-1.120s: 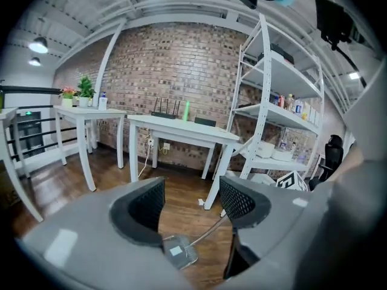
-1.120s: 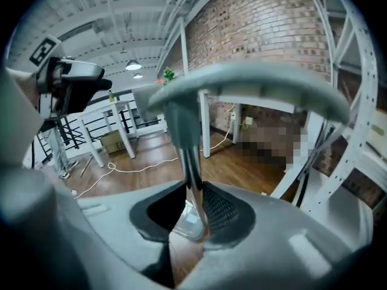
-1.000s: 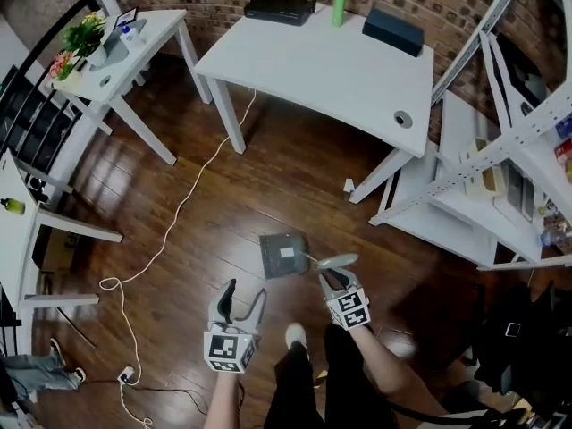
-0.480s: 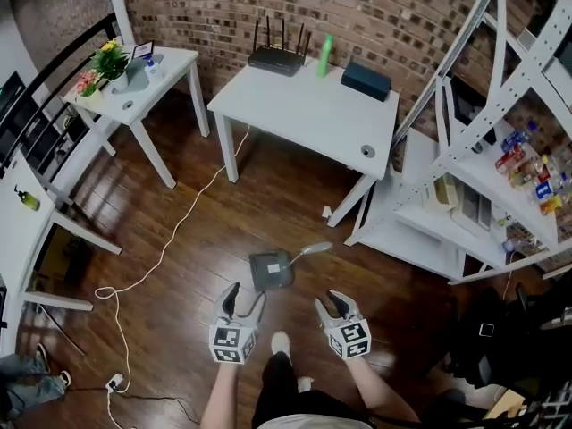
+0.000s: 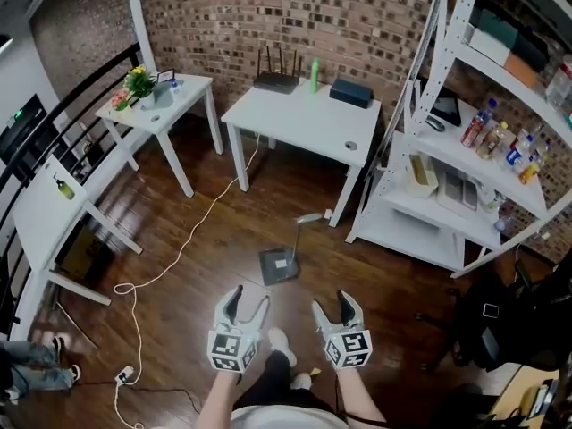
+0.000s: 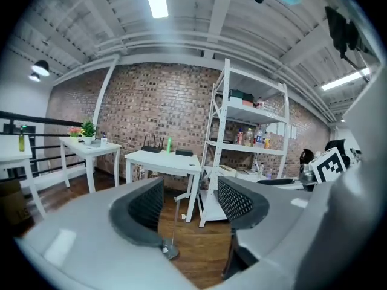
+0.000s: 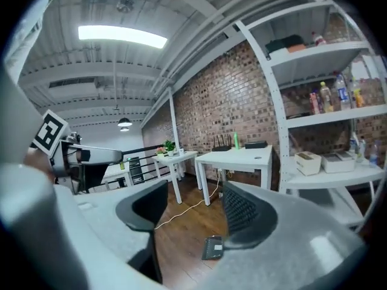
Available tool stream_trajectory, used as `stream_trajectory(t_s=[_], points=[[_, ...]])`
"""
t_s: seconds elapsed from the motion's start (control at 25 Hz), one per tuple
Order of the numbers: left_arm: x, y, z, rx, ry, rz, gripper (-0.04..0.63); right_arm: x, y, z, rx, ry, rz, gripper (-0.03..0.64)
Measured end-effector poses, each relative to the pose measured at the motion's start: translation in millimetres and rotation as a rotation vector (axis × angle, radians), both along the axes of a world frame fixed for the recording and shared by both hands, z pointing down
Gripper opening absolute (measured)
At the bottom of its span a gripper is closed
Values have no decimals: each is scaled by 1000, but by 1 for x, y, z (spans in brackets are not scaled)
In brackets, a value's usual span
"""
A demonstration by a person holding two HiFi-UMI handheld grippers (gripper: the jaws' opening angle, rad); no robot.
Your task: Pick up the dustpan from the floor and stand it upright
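Note:
The grey dustpan (image 5: pixel 279 264) stands alone on the wooden floor, its pan down and its long handle (image 5: pixel 298 236) rising upright. Both grippers hang well in front of it, apart from it. My left gripper (image 5: pixel 248 300) is open and empty; in the left gripper view the dustpan (image 6: pixel 170 250) shows far off between its jaws (image 6: pixel 190 201). My right gripper (image 5: pixel 333 307) is open; its jaws have just been opening and nothing is between them. The right gripper view (image 7: pixel 190 213) shows the pan (image 7: pixel 213 247) low on the floor beyond.
A white desk (image 5: pixel 295 114) with a router stands behind the dustpan, a small white table (image 5: pixel 165 110) with flowers to its left. A white shelf rack (image 5: pixel 447 186) fills the right. A white cable (image 5: pixel 183 248) trails across the floor. The person's shoe (image 5: pixel 279 343) is below.
The right gripper let go of the dustpan handle and opened. Both grippers rose and drew back. The dustpan went from lying low to standing with its handle up.

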State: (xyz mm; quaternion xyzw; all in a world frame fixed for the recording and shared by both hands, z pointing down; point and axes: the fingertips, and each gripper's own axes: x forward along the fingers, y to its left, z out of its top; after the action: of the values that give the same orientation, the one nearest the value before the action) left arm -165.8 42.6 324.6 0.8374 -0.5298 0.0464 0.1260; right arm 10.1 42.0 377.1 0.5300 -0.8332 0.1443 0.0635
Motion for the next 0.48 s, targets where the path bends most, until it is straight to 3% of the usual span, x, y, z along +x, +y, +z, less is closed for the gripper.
stream_trajectory(t_s=[0.12, 0.28, 0.4, 0.48], points=[[-2, 35, -21, 31, -26, 4, 288, -2, 38, -19, -37, 41, 16, 278], [-7, 57, -51, 96, 14, 43, 288, -21, 67, -78, 113, 248, 72, 281], [5, 57, -75, 201, -18, 142, 288, -26, 72, -117, 212, 225, 158, 279], [3, 56, -90, 240, -32, 160, 291, -33, 70, -135, 247, 208, 172, 279]])
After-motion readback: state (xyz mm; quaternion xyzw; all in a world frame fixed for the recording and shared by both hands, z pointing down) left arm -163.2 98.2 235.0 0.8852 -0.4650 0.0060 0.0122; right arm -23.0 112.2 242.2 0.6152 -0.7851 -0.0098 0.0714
